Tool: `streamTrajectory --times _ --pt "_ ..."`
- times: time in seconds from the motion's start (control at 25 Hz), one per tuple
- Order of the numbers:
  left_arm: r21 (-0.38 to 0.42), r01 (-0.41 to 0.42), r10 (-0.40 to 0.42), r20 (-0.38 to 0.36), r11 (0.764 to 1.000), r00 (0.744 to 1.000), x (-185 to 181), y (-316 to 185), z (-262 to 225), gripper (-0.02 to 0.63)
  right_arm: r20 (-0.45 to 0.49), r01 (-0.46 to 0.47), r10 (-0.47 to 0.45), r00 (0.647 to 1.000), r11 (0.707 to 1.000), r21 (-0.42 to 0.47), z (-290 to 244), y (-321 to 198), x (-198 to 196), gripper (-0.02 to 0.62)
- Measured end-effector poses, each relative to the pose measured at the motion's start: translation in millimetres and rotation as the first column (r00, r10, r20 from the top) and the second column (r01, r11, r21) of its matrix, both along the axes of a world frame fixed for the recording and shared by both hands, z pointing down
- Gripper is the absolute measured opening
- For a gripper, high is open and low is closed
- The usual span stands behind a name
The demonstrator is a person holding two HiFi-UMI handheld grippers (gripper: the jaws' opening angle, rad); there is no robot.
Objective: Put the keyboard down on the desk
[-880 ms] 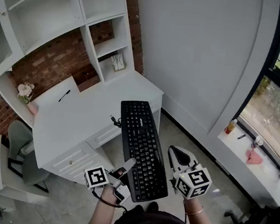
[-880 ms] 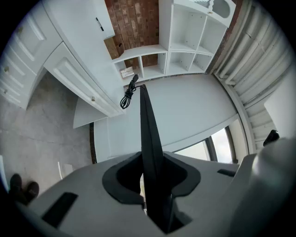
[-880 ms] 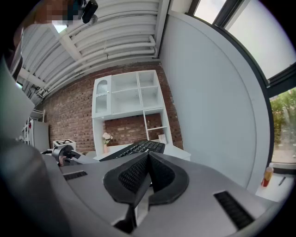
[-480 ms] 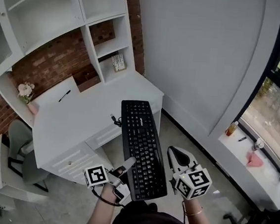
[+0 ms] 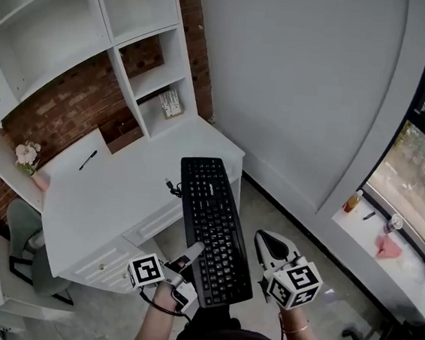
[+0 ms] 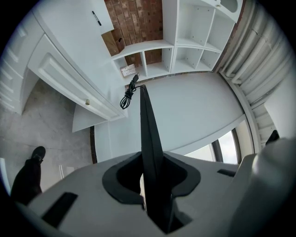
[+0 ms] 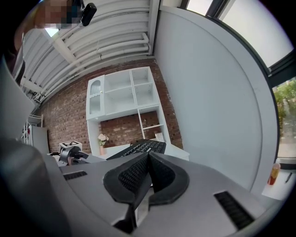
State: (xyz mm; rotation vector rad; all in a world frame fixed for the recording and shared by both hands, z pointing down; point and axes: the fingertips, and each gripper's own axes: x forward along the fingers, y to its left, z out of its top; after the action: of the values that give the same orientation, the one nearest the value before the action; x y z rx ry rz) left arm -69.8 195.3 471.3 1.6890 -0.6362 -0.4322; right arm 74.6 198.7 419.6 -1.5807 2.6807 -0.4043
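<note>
A black keyboard (image 5: 214,226) hangs in the air, its far end over the front right corner of the white desk (image 5: 104,192) and its near end over the floor. My left gripper (image 5: 192,252) is shut on the keyboard's near left edge. In the left gripper view the keyboard (image 6: 147,125) runs edge-on between the jaws of the left gripper (image 6: 150,178), and its coiled cable (image 6: 127,96) dangles at the far end. My right gripper (image 5: 265,240) hovers just right of the keyboard, apart from it. The jaws of the right gripper (image 7: 148,159) are shut with nothing between them.
White shelves (image 5: 145,60) rise behind the desk against a brick wall. On the desk lie a pen (image 5: 87,160) and a flower pot (image 5: 29,157). A grey chair (image 5: 27,244) stands to the left. The window sill (image 5: 387,237) on the right carries small items.
The head view has shifted, so the desk and shelves sit a little further left and lower. The keyboard and both grippers keep almost the same place.
</note>
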Motion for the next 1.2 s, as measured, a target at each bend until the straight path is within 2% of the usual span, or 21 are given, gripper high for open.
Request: streamTrajectory --times 0.2,0.48,0.6,0.76,1.04,1.2 --pt "-0.022 -0.008 0.009 0.053 1.0 0.999 -0.9 -52.3 17.3 0.104 0.016 0.014 -0.014 1.0 1.0 -0.004 3.4 -50.6 -2.8 0.005" --pt "0.0 -0.022 0.022 0.02 1.0 1.0 -5.0 -142.0 17.4 0.104 0.037 0.015 -0.015 0.999 1.0 -0.004 2.3 -144.1 -13.5 0.005" --pt "-0.026 -0.022 0.023 0.038 0.999 0.999 -13.2 -175.7 24.0 0.104 0.061 0.005 -0.004 0.998 1.0 -0.016 2.9 -180.3 -19.8 0.005" --pt "-0.029 -0.026 0.027 0.038 0.999 0.999 -18.0 -219.0 27.9 0.104 0.037 -0.011 0.012 0.999 0.999 -0.036 9.1 -223.4 -22.7 0.005" --pt "-0.041 -0.038 0.039 0.016 0.998 0.999 -19.3 -277.3 33.6 0.104 0.044 -0.031 0.034 0.998 0.998 -0.061 17.5 -275.3 -25.2 0.005" --pt "-0.054 -0.051 0.053 0.029 0.997 0.998 -18.9 -300.5 39.4 0.104 0.05 -0.048 0.051 0.997 0.997 -0.068 19.0 -294.8 -23.8 0.005"
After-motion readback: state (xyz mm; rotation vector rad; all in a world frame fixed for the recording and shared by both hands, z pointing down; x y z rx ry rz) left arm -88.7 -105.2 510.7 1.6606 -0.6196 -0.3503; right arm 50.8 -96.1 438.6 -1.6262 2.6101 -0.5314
